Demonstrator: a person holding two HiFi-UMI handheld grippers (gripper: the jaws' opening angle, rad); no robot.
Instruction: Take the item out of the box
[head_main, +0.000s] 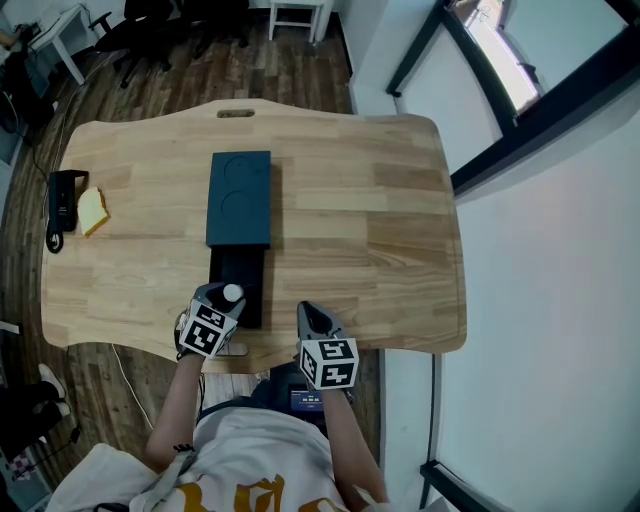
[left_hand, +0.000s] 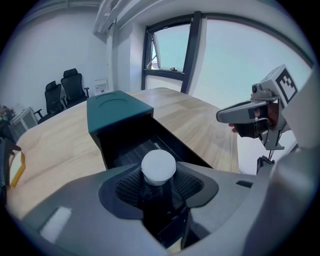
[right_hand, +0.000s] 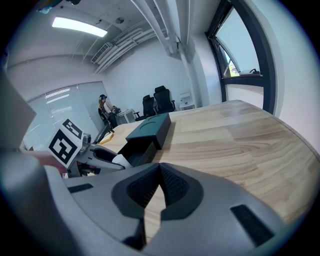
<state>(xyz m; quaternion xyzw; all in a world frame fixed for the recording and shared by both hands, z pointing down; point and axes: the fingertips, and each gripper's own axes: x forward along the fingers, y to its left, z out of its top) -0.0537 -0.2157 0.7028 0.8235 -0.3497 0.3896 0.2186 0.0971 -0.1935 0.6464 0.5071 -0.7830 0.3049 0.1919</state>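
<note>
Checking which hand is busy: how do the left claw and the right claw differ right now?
The left claw grips a white-capped bottle between its pads; the right claw is shut on nothing. The left claw sits at the pulled-out black tray of the box; the right claw is beside it over the table. Both carry a marker cube.

The room has a brown wooden floor (head_main: 300, 70) and white walls (head_main: 560, 300). A big, pale wooden worktop (head_main: 400, 200) stands beside the wall. A window (head_main: 495, 45) with a dark frame lets in daylight. Black office chairs (head_main: 150, 30) stand far back, near a white table (head_main: 62, 40). A long lamp (right_hand: 80, 26) shines on the ceiling, beside some pipes (right_hand: 150, 20).
</note>
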